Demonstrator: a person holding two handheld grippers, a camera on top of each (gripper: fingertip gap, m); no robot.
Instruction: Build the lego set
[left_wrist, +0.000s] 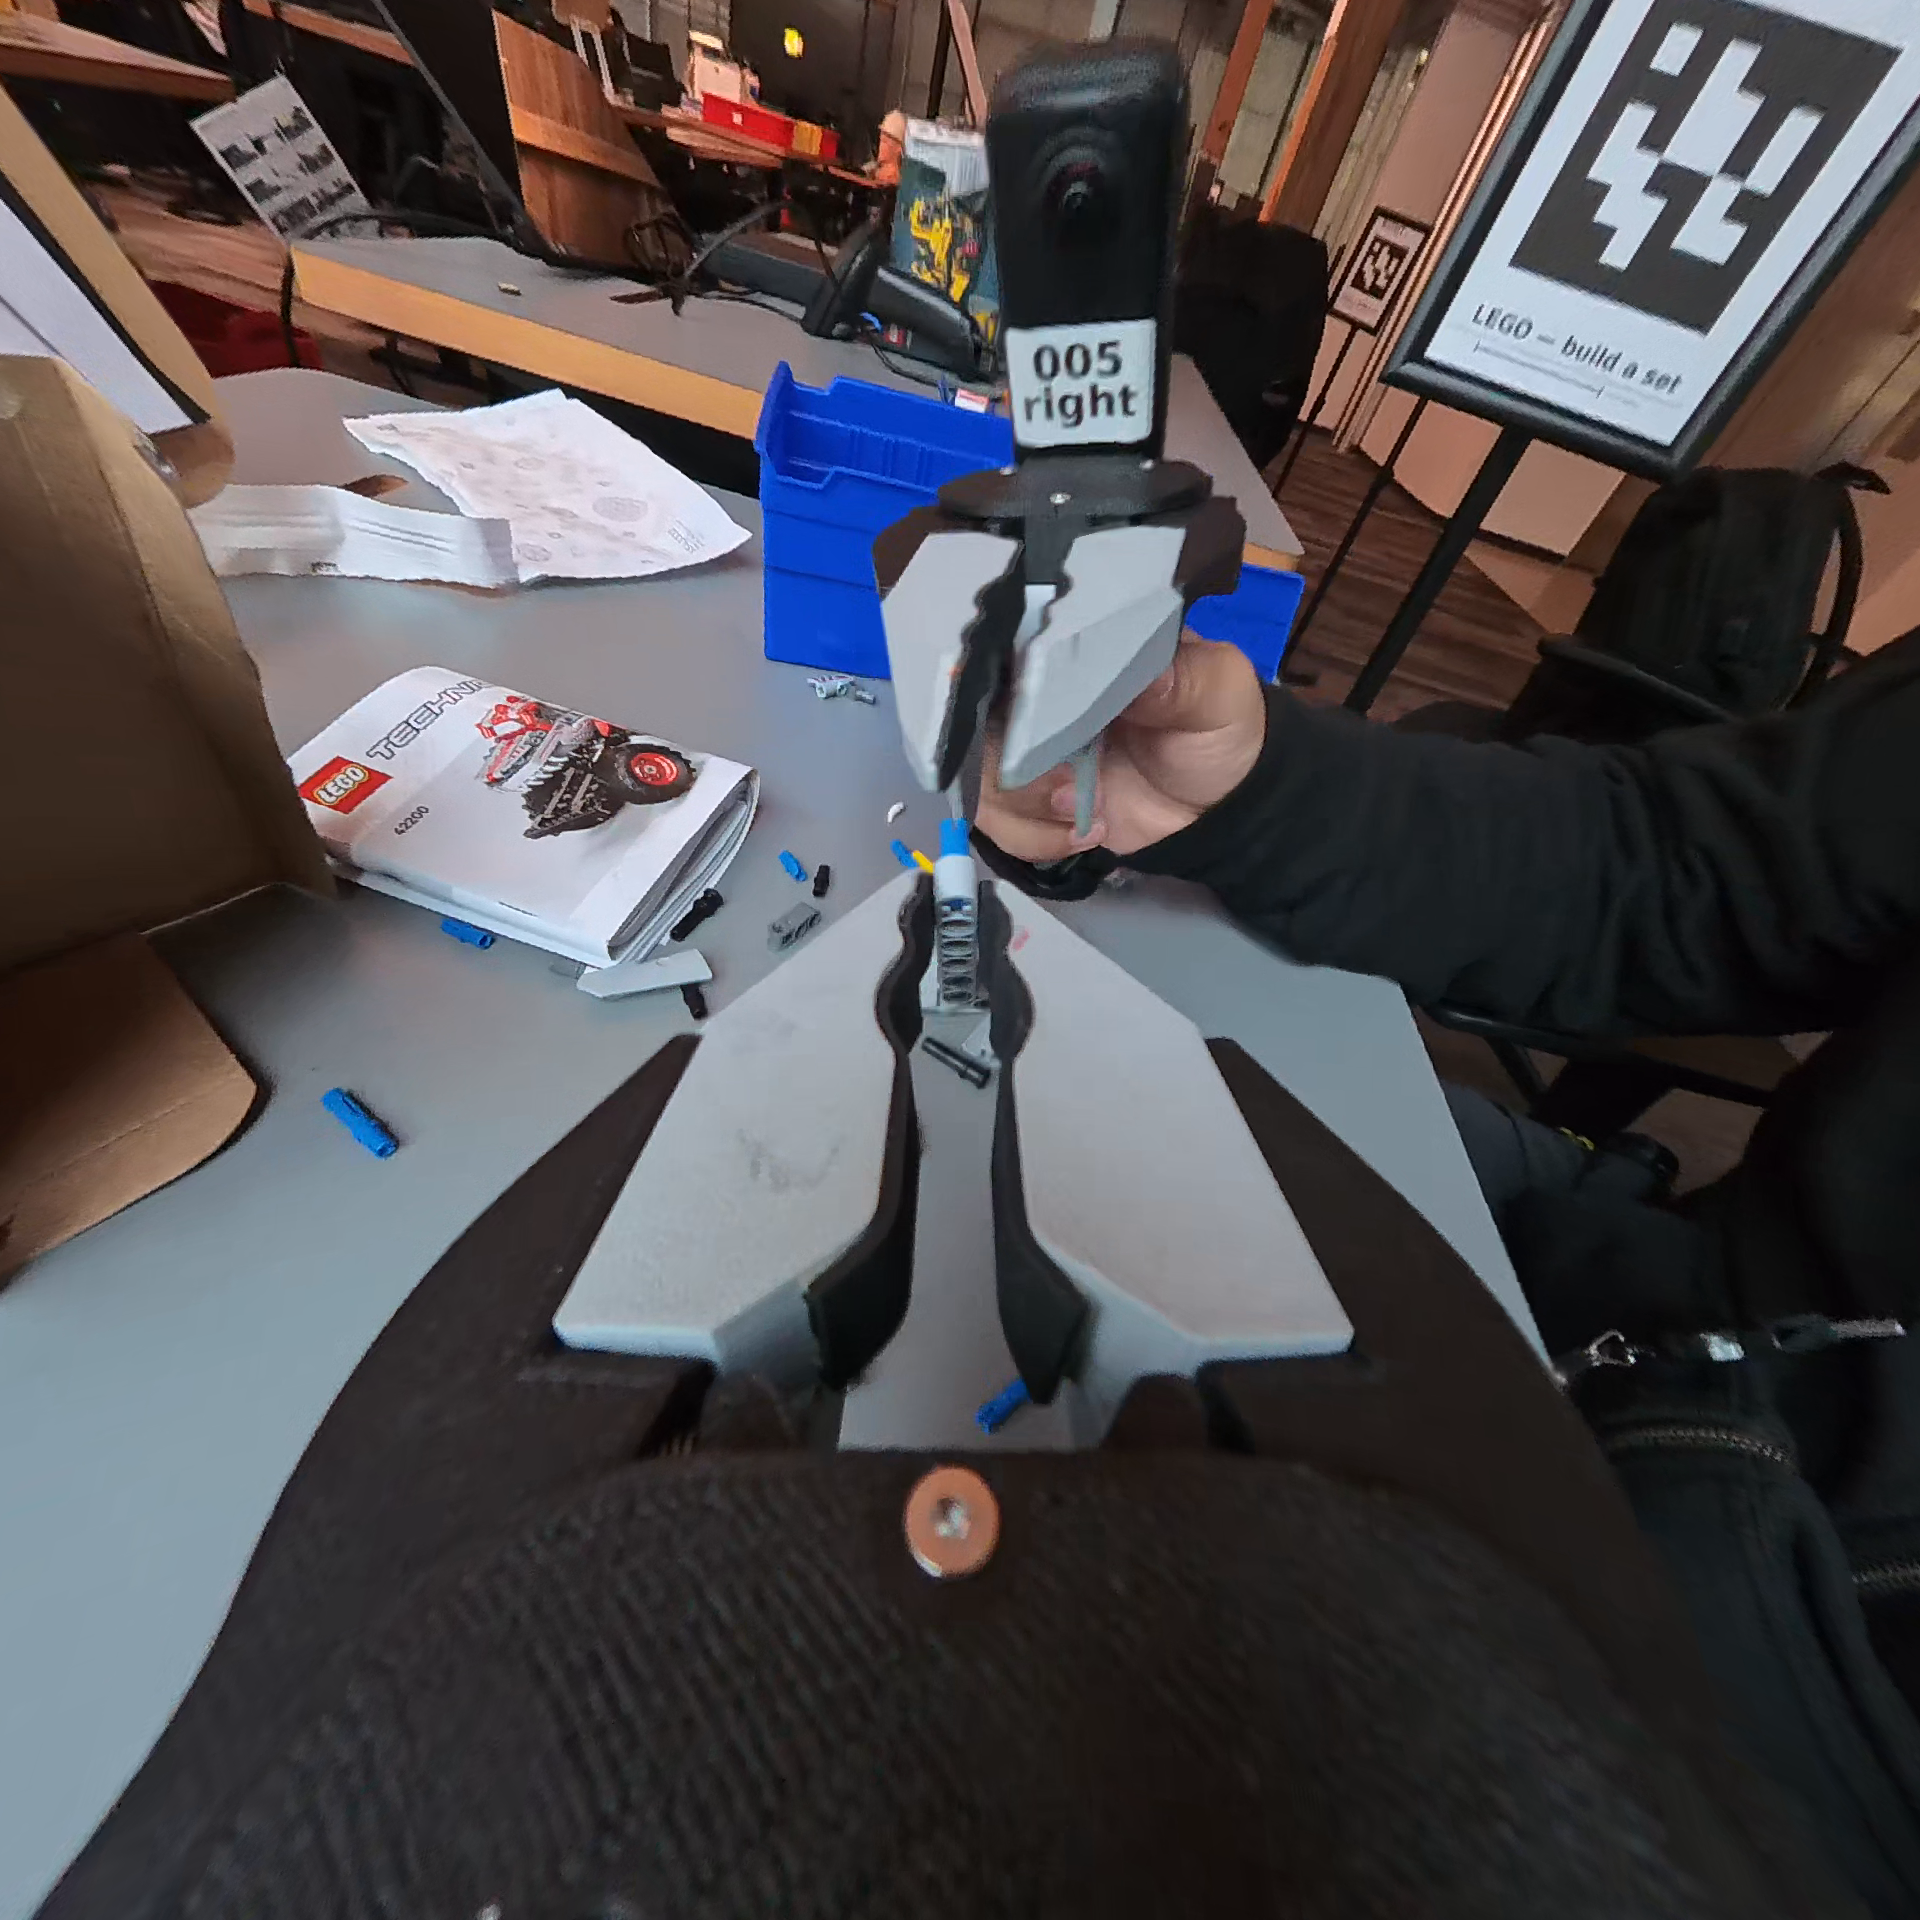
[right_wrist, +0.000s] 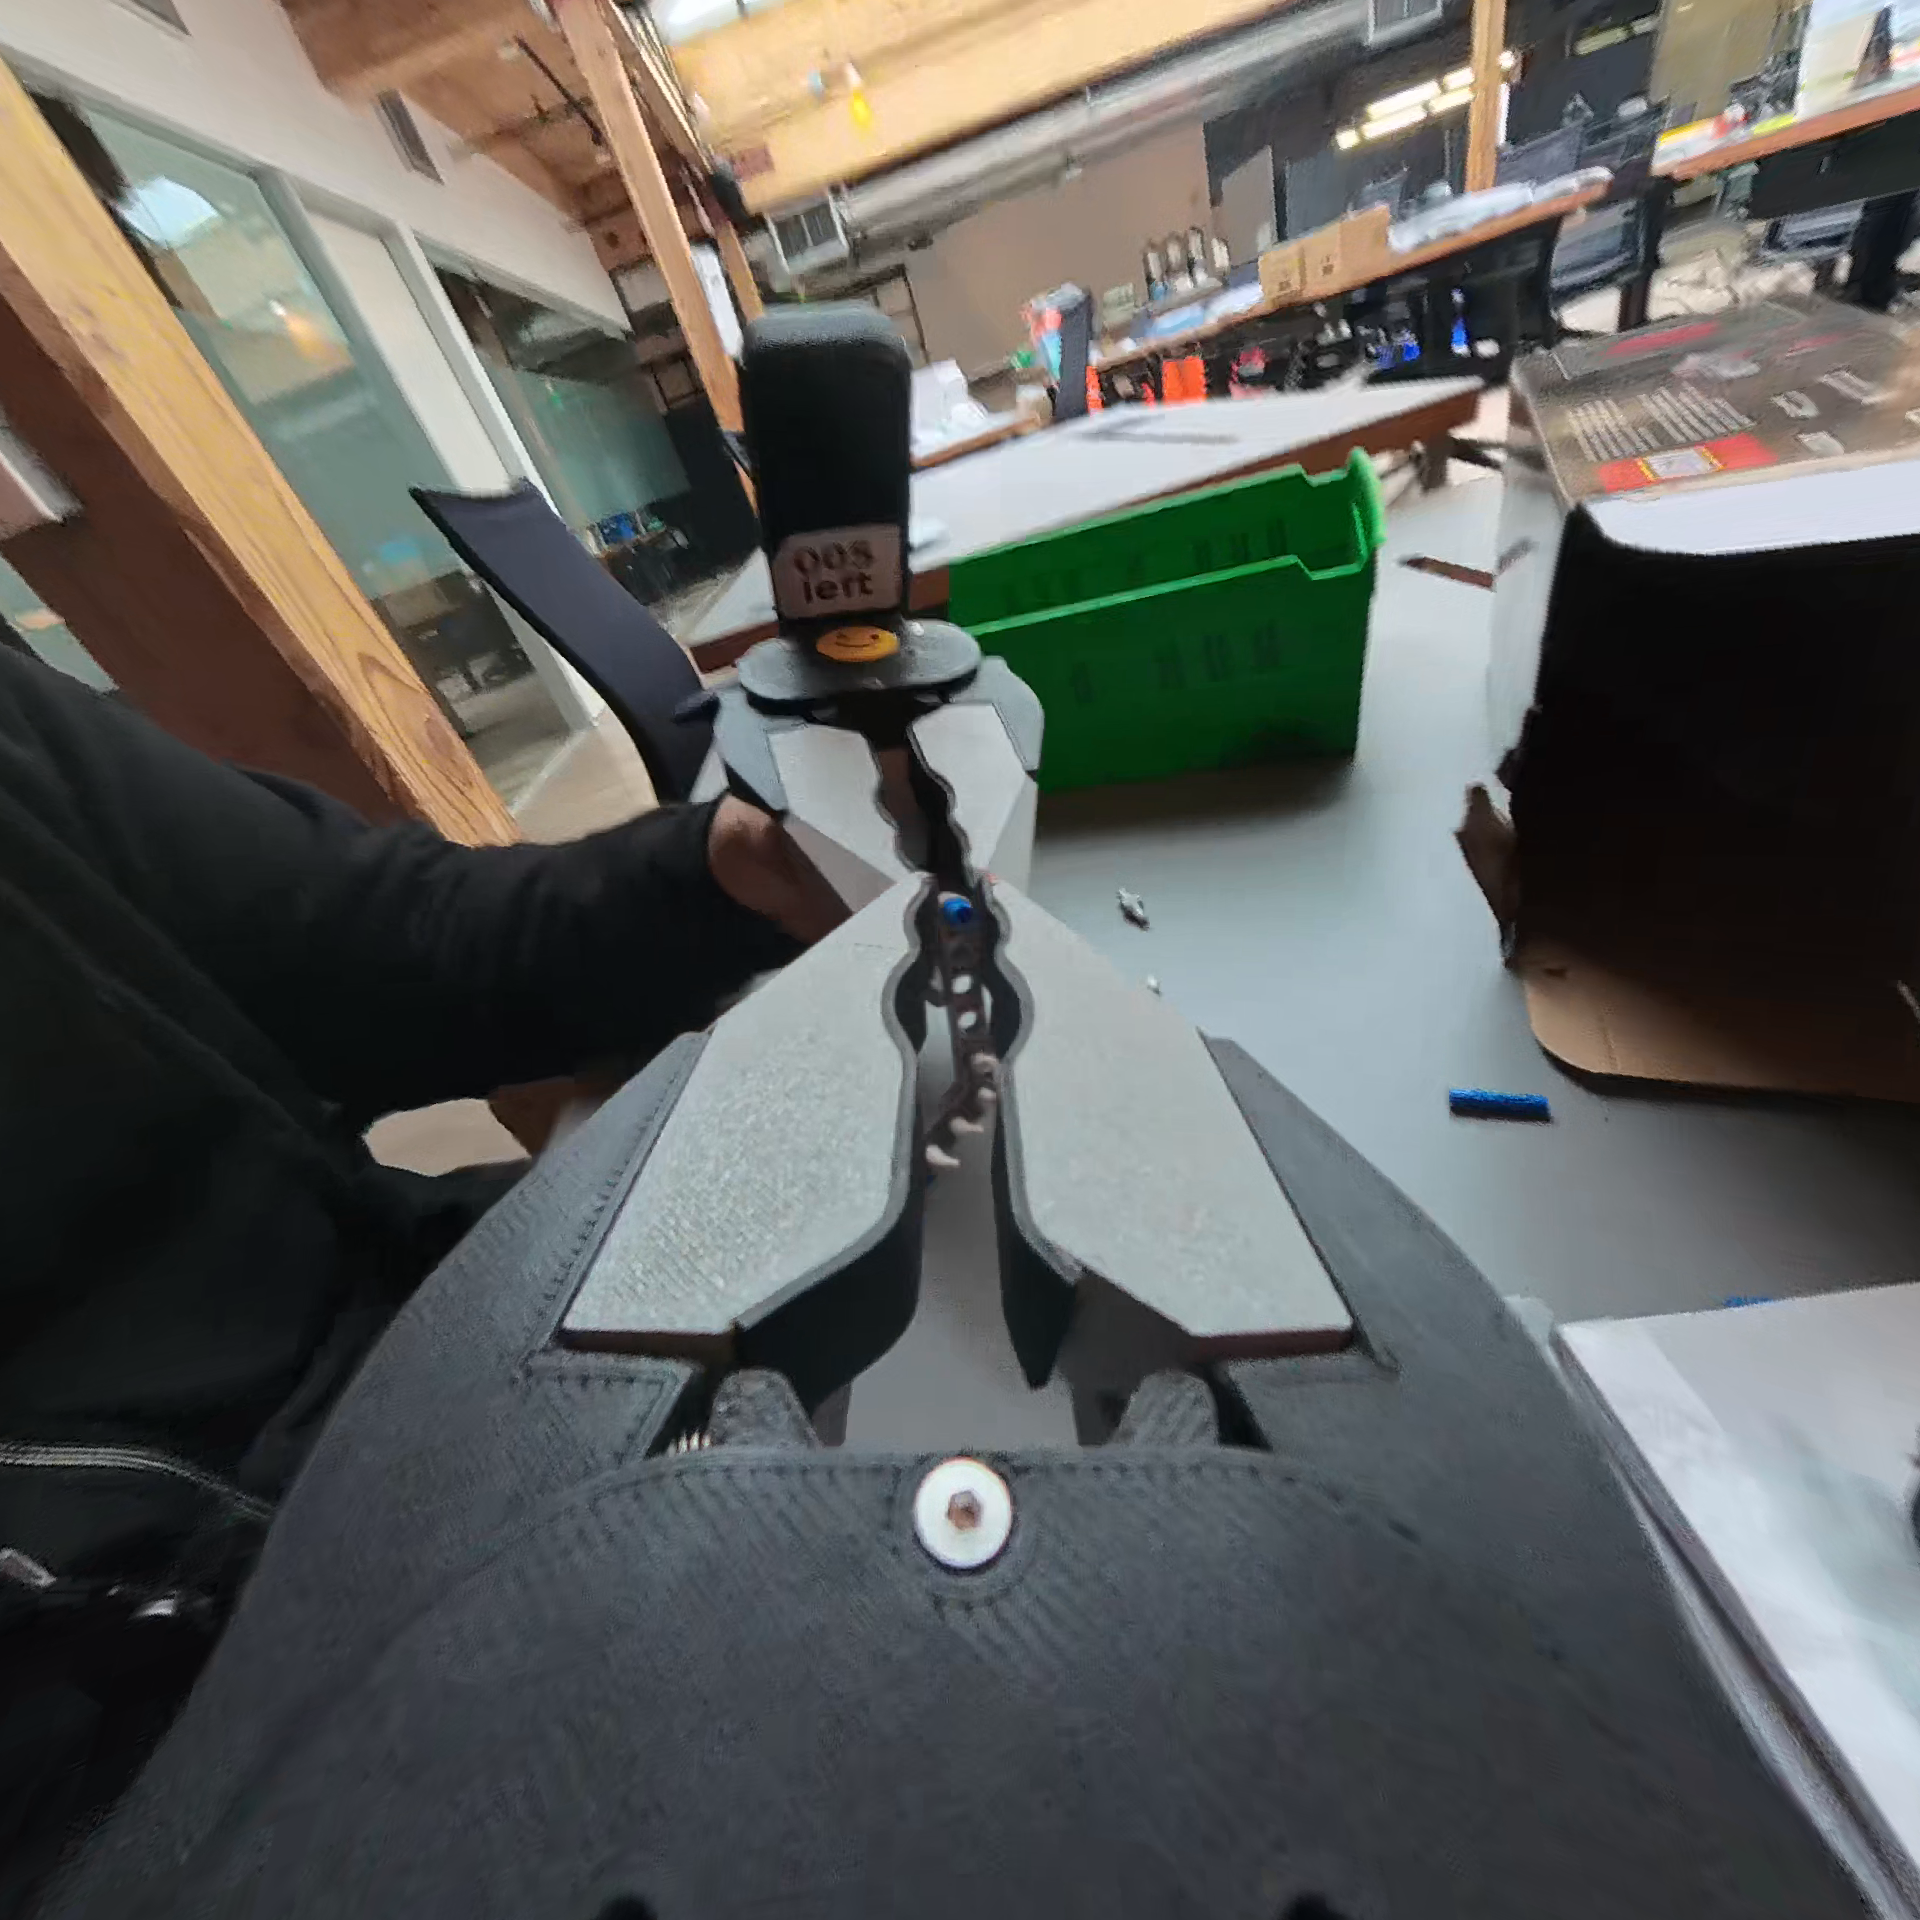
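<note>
Both grippers are up off the grey desk (left_wrist: 540, 1049), tip to tip. The left gripper (left_wrist: 951, 914) has its jaws pinched nearly closed on a little shock absorber piece (left_wrist: 956, 935): wire spring at the bottom, white sleeve above it, blue cap on top, standing roughly upright between the fingertips. The right gripper (right_wrist: 961, 935) comes at it from the other side, and its jaws are clamped just as tight on a thin dark beam (right_wrist: 961, 1013) with a row of holes, which runs back along the gap between the fingers. A blue end (right_wrist: 956, 912) shows right at the tips where the two grippers meet, so the pieces look like they're touching, but I can't tell if they're seated.

Loose parts are scattered on the desk below: a blue pin (left_wrist: 358, 1122) lying alone near a cardboard flap (left_wrist: 114, 1101), and a few more small blue, black and grey bits beside the instruction booklet (left_wrist: 530, 810). Crumpled paper bags (left_wrist: 499, 499) lie further back, with a blue bin (left_wrist: 842, 520) behind the right gripper. The right wrist view also shows a green bin (right_wrist: 1174, 623) and a big open box (right_wrist: 1714, 644).
</note>
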